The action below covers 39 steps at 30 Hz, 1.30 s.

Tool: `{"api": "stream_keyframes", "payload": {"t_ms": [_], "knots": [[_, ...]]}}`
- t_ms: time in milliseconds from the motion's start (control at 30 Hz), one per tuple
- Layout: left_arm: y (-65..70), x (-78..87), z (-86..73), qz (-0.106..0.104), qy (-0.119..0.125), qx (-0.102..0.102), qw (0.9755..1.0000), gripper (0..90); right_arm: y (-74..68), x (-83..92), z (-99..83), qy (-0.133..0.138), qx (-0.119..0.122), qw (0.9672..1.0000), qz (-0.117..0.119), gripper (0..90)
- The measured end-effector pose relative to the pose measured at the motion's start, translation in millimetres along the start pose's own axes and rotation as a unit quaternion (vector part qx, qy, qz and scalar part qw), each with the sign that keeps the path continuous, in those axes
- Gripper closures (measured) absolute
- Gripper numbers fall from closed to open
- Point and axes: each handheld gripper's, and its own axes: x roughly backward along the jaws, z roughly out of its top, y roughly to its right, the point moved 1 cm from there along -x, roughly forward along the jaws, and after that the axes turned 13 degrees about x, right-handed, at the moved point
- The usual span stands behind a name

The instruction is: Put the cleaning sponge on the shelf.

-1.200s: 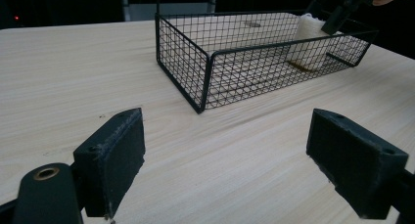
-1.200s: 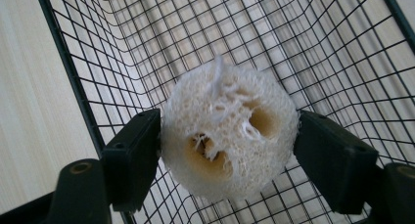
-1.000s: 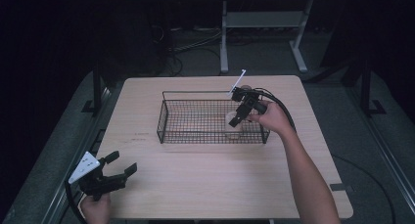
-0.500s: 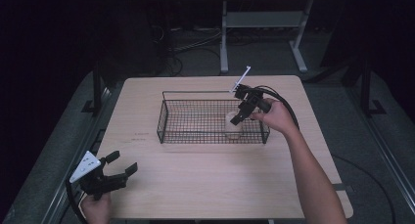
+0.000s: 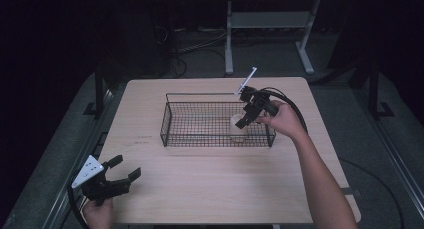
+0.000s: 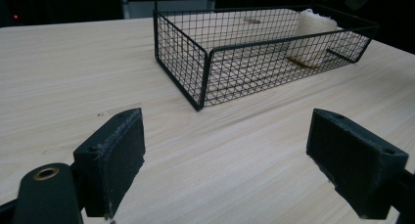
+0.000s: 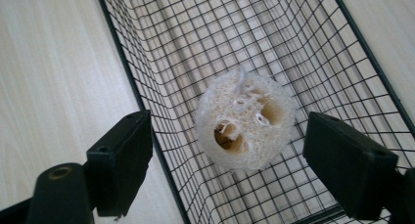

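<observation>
One loofah sponge stands on end in my one wire basket, a pale, holey lump set in the right end near the front wall. In my right gripper view I look straight down on its top: two big hollows, frayed fibres, the mesh floor all around it. My right gripper hovers over it with its jaws spread wide, one on each side of the sponge and clear of it, gripping nothing; the left jaw in that view hangs out over the basket's rim and the bare table beyond.

One basket, one sponge, two grippers, that is the count. The rest of the basket floor lies open, a long run of bare mesh to the left of the sponge.

My left gripper sits at the near left corner of the table, well apart from the basket, jaws wide open too and holding nothing. From its view, the basket's near corner faces me across plain wood, with the sponge at the far end. Broad bare tabletop lies in front of the basket and on both sides.
</observation>
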Motion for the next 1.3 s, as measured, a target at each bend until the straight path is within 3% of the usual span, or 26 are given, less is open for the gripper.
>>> {"api": "stream_keyframes", "payload": {"t_ms": [300, 400, 733, 967, 1300], "knots": [[-0.9, -0.3, 0.0, 0.001, -0.002, -0.001, 1.0, 13.8, -8.9, 11.3, 2.5, 0.012, 0.014, 0.9998, -0.006, 18.0], [-1.0, -0.6, 0.0, 0.001, -0.003, -0.003, 1.0, 13.8, -10.7, 11.0, 1.7, 0.001, 0.009, 1.0, 0.0, 16.5], [0.2, -1.4, 0.0, 0.0, -0.004, -0.003, 1.0, 13.8, -26.9, 20.5, -1.4, 0.007, 0.033, 0.9993, -0.016, 16.5], [0.8, -2.3, -0.1, 0.001, -0.005, -0.005, 1.0, 13.8, -35.2, 29.2, -7.0, 0.022, 0.03, 0.9992, -0.01, 16.4], [0.9, -2.1, -0.2, 0.002, -0.005, -0.004, 1.0, 13.8, -49.1, 31.9, -11.6, 0.015, 0.038, 0.9991, -0.012, 15.9]]}}
